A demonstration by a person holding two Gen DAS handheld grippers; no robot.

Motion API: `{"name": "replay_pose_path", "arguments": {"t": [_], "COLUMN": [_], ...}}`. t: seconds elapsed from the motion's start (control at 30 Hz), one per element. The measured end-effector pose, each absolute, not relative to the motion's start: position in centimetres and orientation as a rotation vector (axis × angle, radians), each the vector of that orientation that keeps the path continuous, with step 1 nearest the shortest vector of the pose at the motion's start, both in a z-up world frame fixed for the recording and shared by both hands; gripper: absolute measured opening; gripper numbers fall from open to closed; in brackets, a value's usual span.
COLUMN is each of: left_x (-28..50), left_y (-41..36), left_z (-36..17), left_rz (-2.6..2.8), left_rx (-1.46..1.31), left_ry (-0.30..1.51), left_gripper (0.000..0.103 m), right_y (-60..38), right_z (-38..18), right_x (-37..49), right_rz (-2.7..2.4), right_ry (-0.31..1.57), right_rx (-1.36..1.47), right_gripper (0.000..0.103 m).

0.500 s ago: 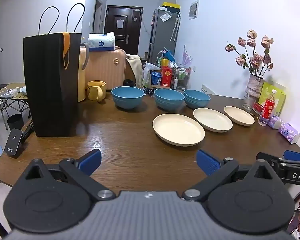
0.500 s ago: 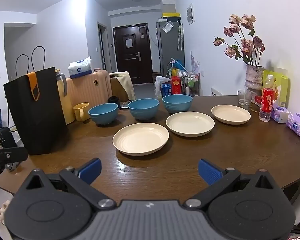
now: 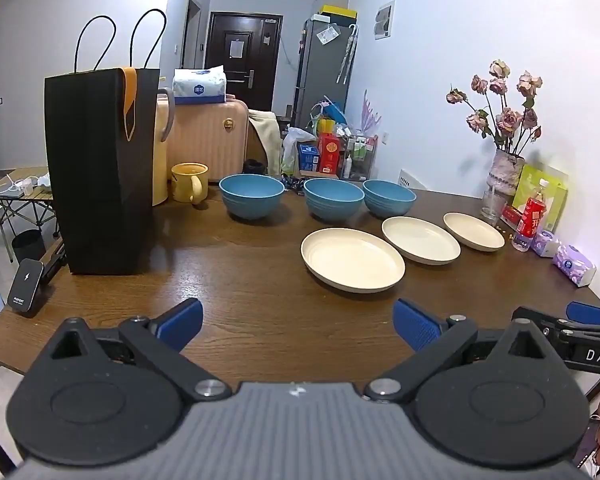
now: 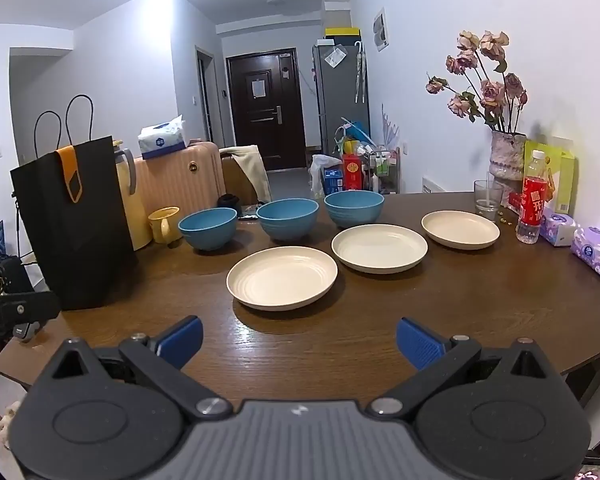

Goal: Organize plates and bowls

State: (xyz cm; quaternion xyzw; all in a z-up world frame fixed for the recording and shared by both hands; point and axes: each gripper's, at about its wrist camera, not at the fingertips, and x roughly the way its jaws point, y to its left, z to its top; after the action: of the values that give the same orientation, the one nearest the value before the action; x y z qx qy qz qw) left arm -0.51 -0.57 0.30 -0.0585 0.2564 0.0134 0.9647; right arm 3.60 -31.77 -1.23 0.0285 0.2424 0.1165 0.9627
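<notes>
Each tool is matte black: left tool [image 3: 298,322], right tool [image 4: 299,338]; ribbed grey housing, round black discs, silver screws, blue ridged fingertips [image 3: 416,326]; white "DAS" lettering.

The table [image 4: 380,344] is showing dark wood grain under a glossy varnish that is catching the ceiling light. The three cream plates [image 4: 282,278] are looking like smooth matt plastic with faint ridges, and the three blue bowls [image 4: 287,218] are showing the same dull, ribbed finish. The bag [image 3: 100,168] is reading as matt black paper. The left tool [image 3: 298,326] and the right tool [image 4: 299,338] are showing matt black plastic, shiny metal pivots and ribbed blue pads [image 4: 418,342].
</notes>
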Motion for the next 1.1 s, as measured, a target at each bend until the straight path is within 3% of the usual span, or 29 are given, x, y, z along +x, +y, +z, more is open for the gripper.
{"name": "replay_pose_path", "arguments": {"t": [1.1], "left_x": [-0.63], "left_y": [-0.45], "left_z": [0.51], "left_rz": [0.021], "left_rx": [-0.120], "left_ry": [0.514], "left_gripper": [0.103], "right_y": [-31.86], "right_z": [-1.17], "right_x": [3.49], "right_rz": [0.229], "right_ry": [0.487], "right_rx": [0.066], "right_gripper": [0.103]}}
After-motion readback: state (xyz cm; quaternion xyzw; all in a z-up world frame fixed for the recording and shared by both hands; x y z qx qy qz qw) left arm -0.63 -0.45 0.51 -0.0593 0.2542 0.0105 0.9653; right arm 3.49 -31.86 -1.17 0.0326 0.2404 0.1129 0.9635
